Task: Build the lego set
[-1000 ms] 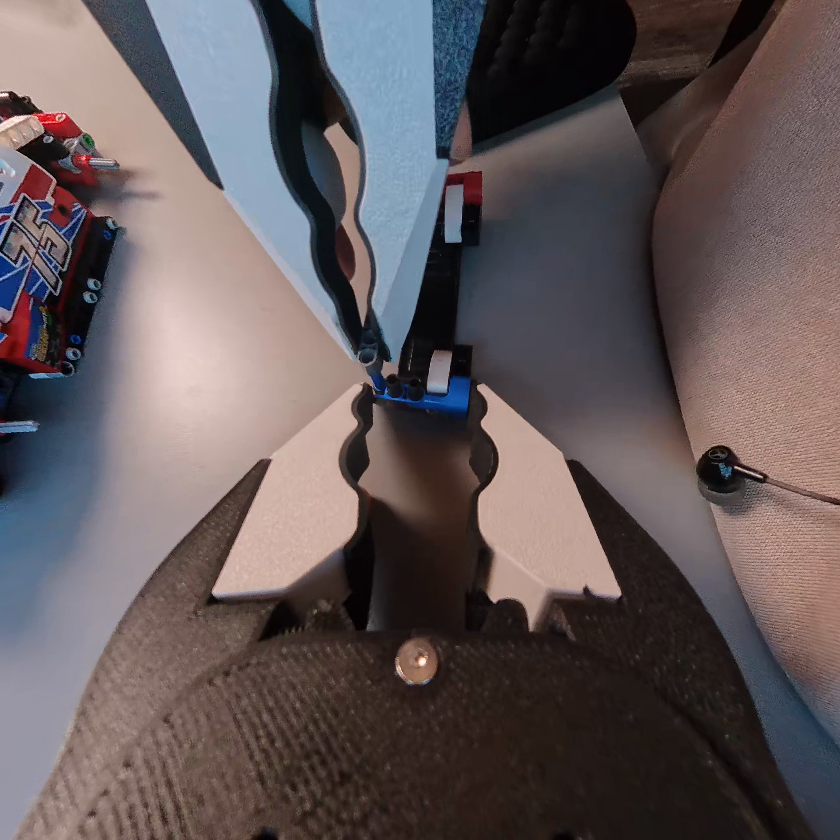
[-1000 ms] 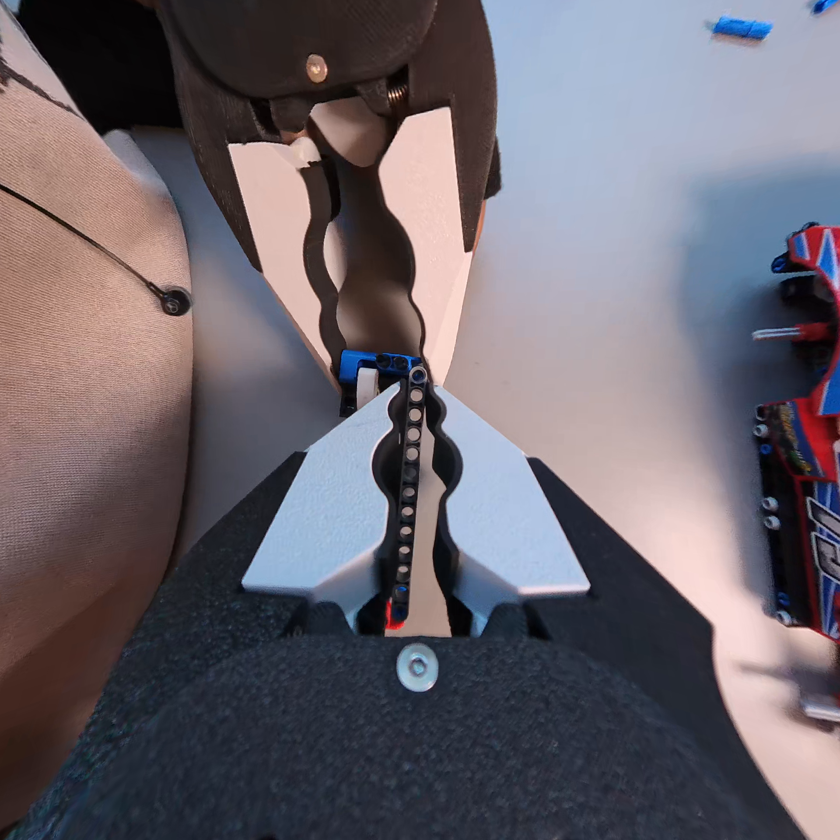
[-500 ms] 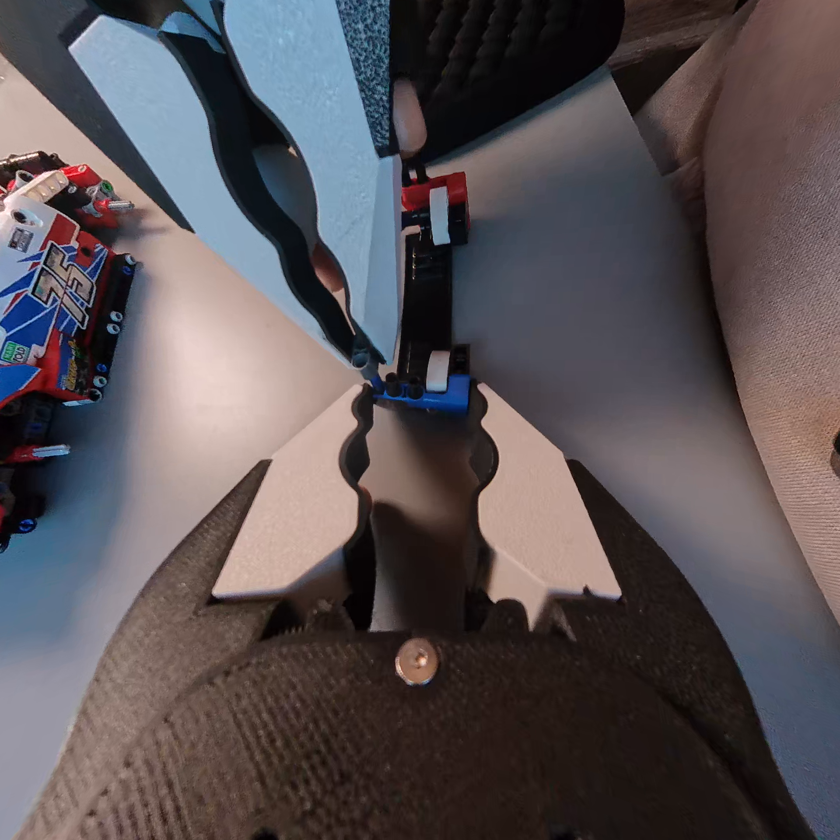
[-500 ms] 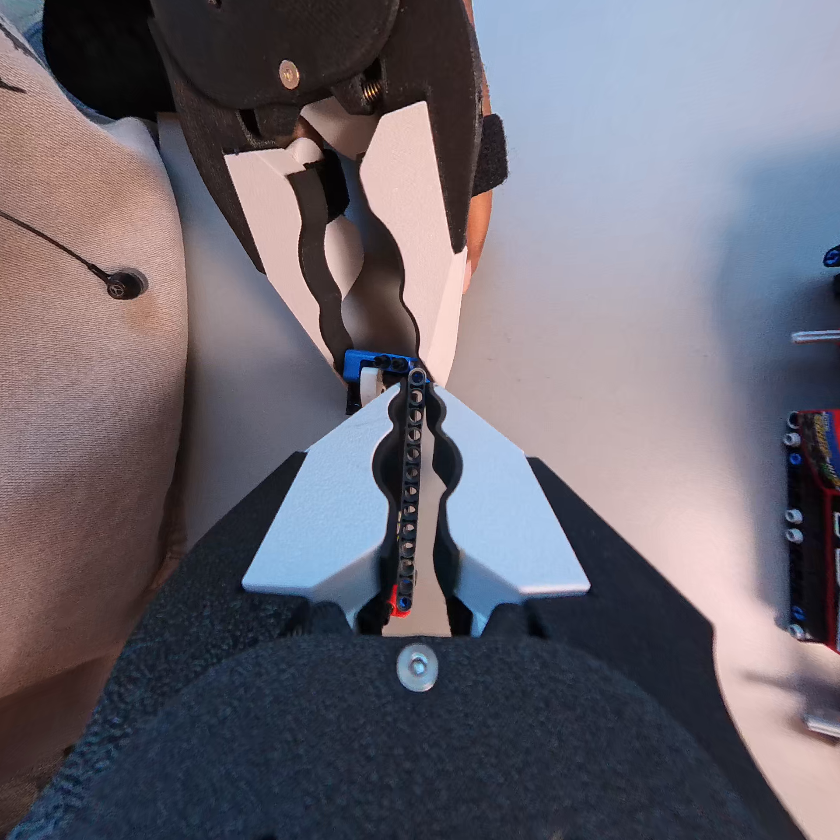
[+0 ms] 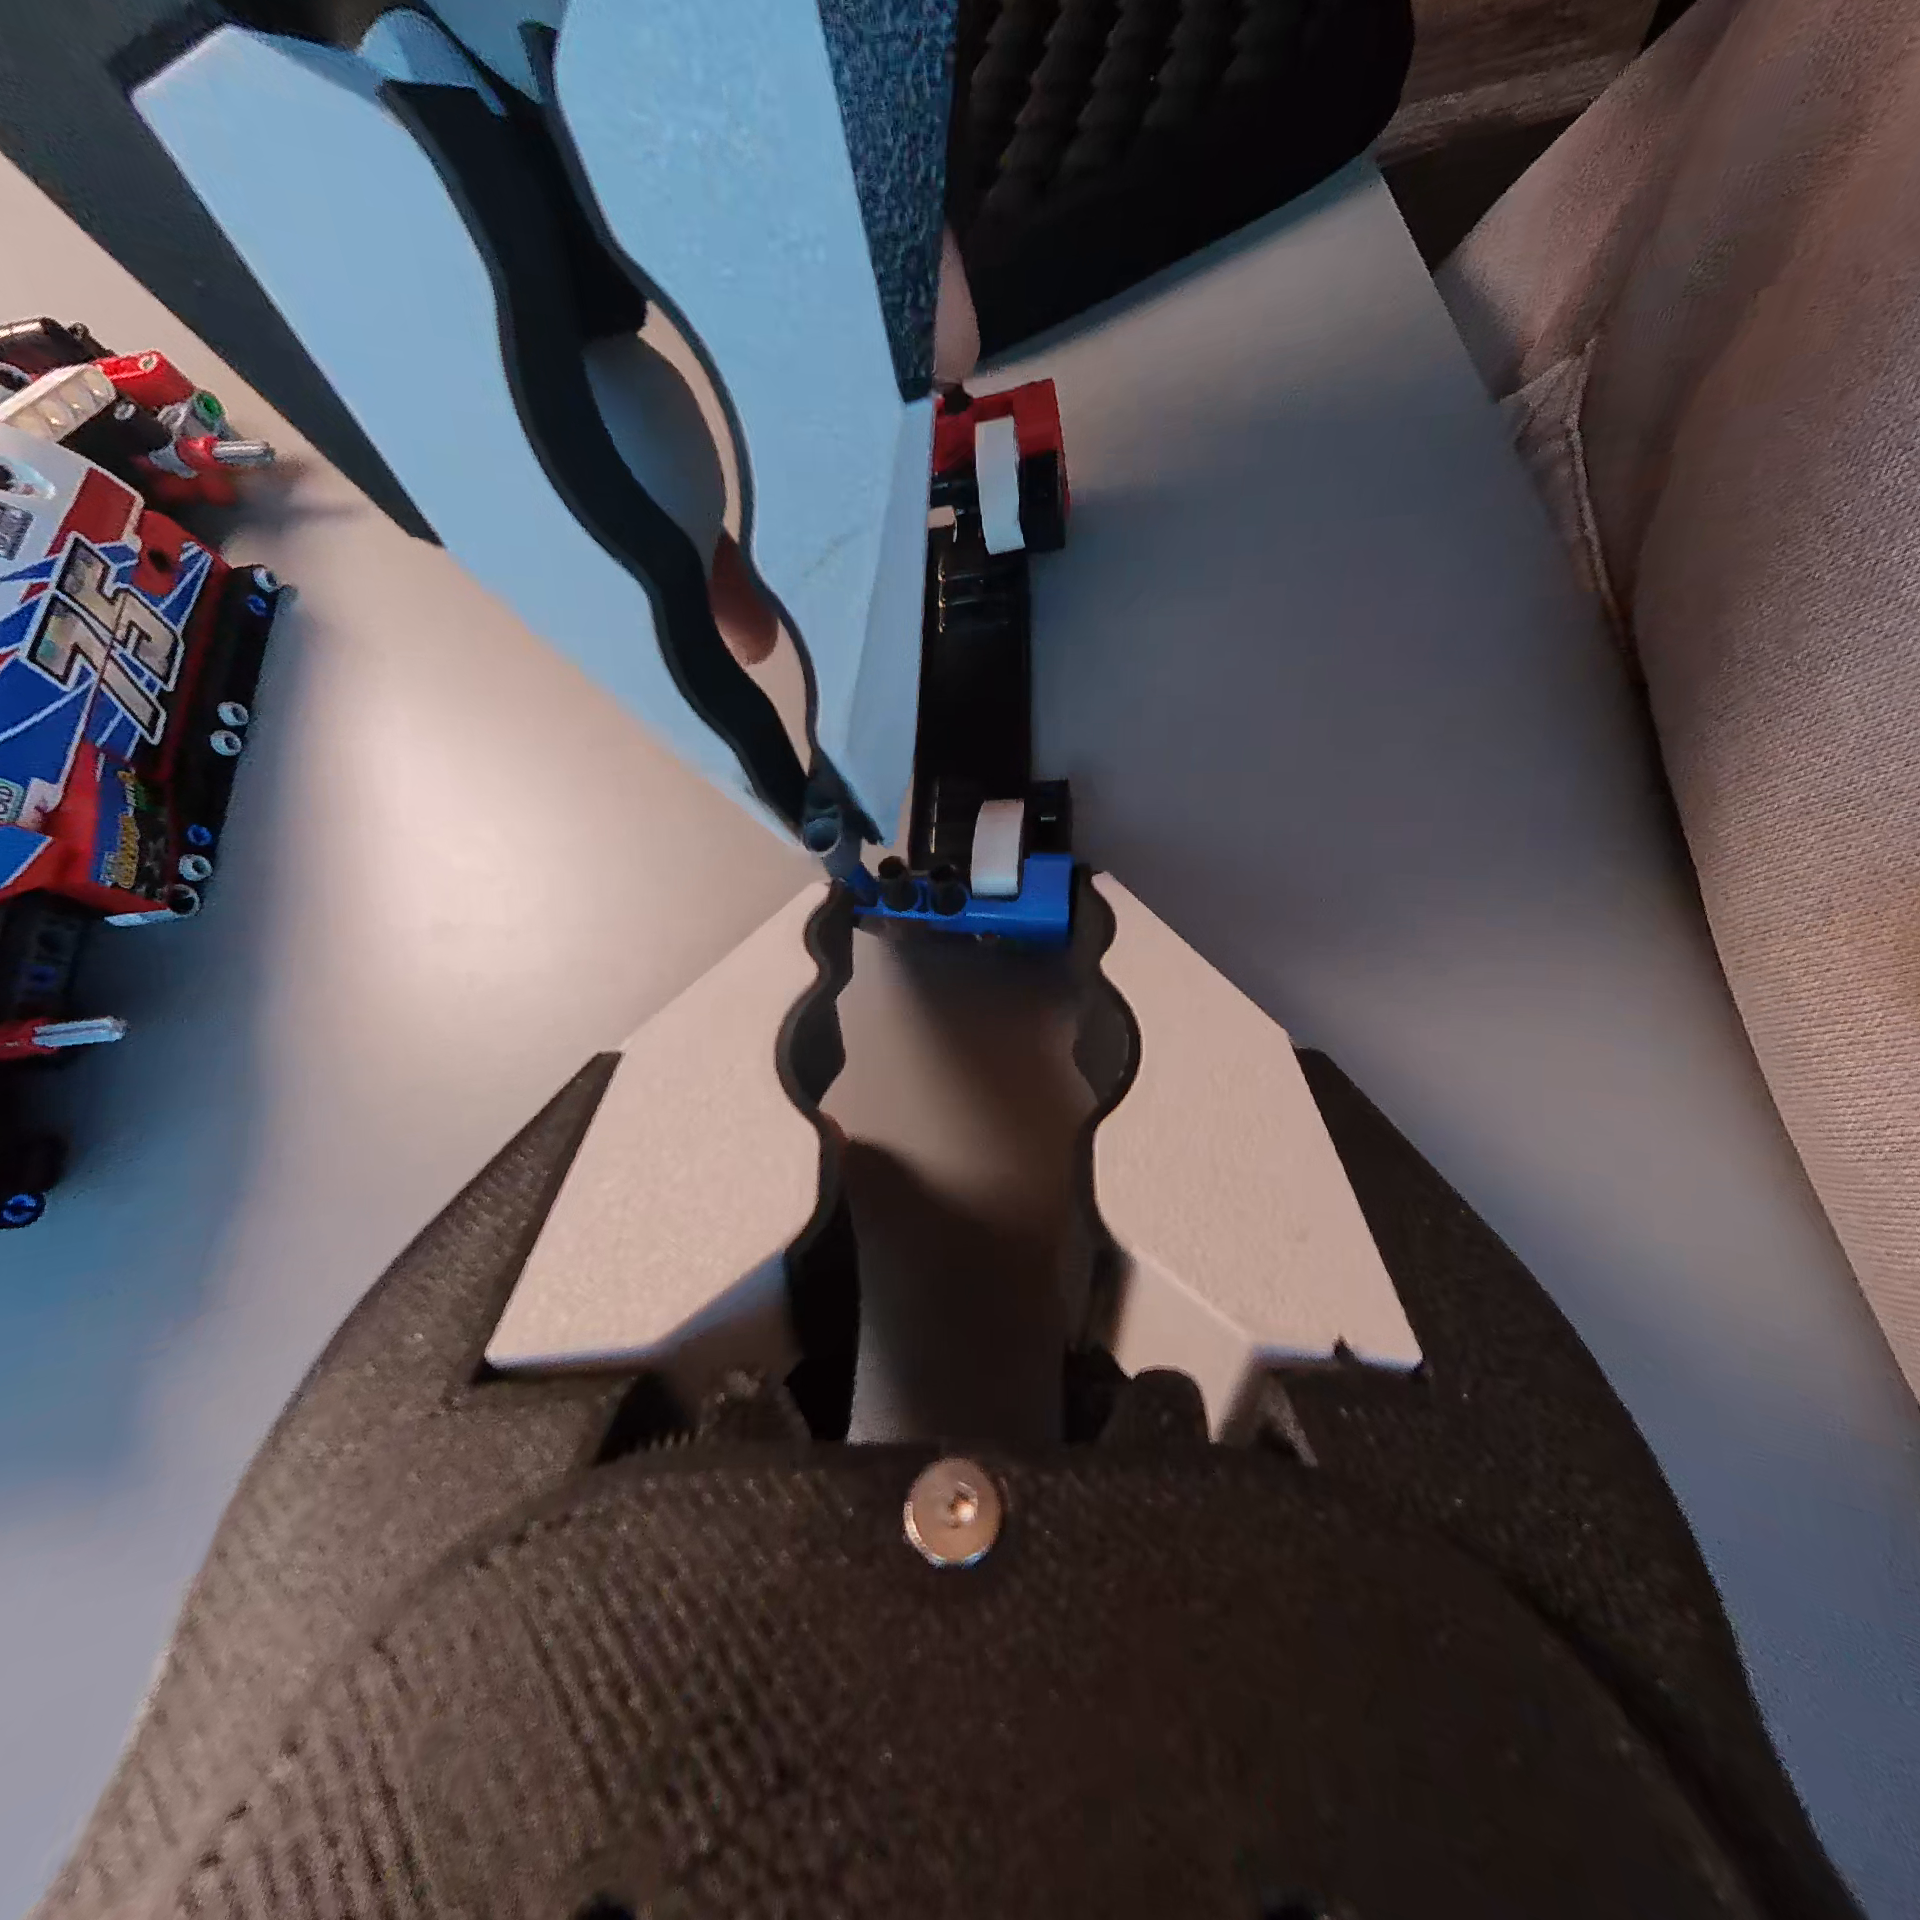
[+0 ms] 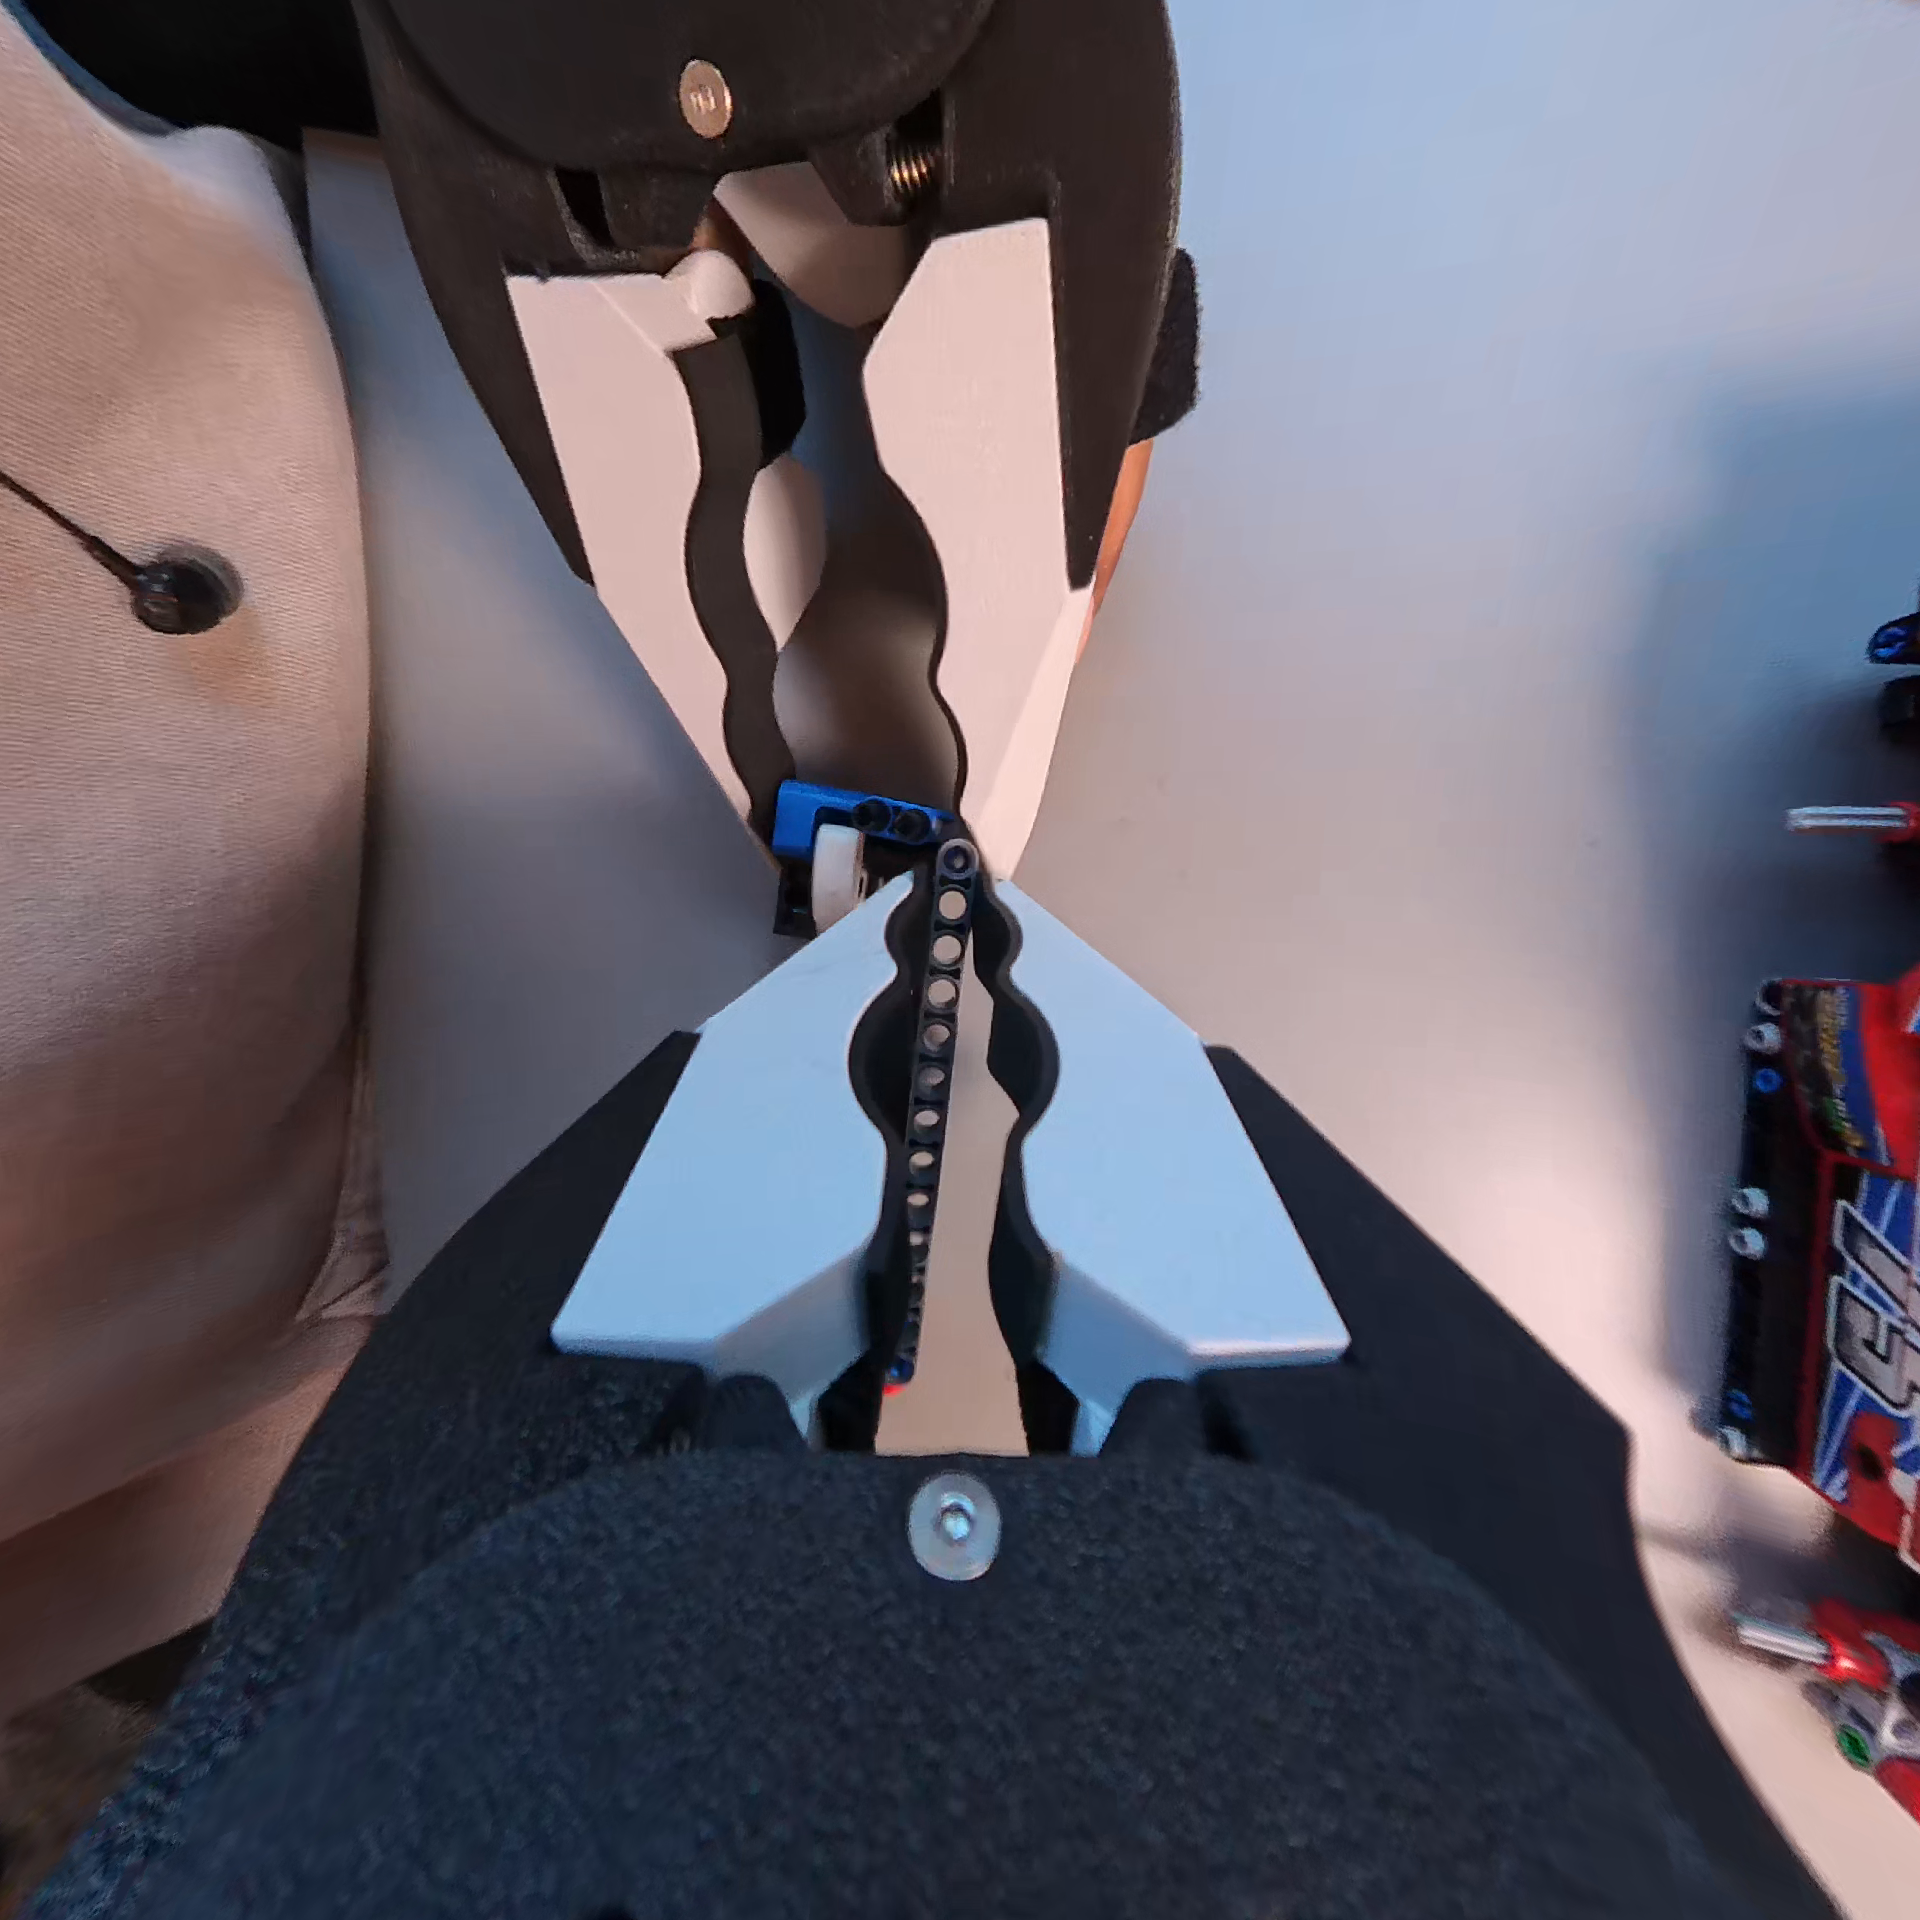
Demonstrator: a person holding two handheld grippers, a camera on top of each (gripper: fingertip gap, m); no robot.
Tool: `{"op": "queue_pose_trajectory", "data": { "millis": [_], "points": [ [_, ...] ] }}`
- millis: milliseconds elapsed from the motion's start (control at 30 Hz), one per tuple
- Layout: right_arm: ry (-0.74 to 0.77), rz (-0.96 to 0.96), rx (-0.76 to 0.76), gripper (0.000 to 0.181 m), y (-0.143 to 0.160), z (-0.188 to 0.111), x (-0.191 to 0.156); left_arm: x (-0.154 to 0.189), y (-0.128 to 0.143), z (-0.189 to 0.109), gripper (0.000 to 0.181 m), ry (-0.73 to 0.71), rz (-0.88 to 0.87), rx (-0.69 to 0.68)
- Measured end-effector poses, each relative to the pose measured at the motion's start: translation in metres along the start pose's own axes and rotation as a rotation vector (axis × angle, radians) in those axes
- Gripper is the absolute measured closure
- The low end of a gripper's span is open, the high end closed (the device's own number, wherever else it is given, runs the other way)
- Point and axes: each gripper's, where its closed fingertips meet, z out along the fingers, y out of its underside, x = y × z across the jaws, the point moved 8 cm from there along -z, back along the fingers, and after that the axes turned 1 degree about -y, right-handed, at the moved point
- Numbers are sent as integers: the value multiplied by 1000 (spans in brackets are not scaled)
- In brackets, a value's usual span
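My left gripper (image 5: 961,902) is shut on the blue end piece (image 5: 1023,902) of a long black Lego assembly (image 5: 977,675), which lies on the table with a red and white end (image 5: 997,468) at the far side. My right gripper (image 6: 956,888) is shut on a long black holed beam (image 6: 940,1039). The beam's tip touches the black pins beside the blue piece (image 6: 805,816). In the right wrist view the left gripper (image 6: 868,821) comes in from above. In the left wrist view the right gripper (image 5: 831,821) reaches down from the upper left.
A red, white and blue race car model (image 5: 104,675) stands at the left of the pale table (image 5: 1299,727); it also shows in the right wrist view (image 6: 1839,1247). A person's beige clothing (image 6: 156,831) with a small black earpiece on a cable (image 6: 171,597) lies along the table's edge. The tips of both grippers are at nearly the same place.
Both grippers have kept their holds and stay tip to tip. The right gripper has turned, and the beam now leans to the left between its fingers. The car has shifted in both views.
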Motion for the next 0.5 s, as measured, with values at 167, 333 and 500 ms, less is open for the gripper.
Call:
{"op": "queue_pose_trajectory", "data": {
  "millis": [167,333,500],
  "points": [
    [-50,12,-83,176,2,9,1,2,-1,2,140,18,10,-4],
    [-83,55,-65,175,2,7,0,2,-1,2,140,29,-16,-3],
    [-75,75,4,174,5,6,-1,1,-1,1,140,30,-29,-4]
  ]
}}
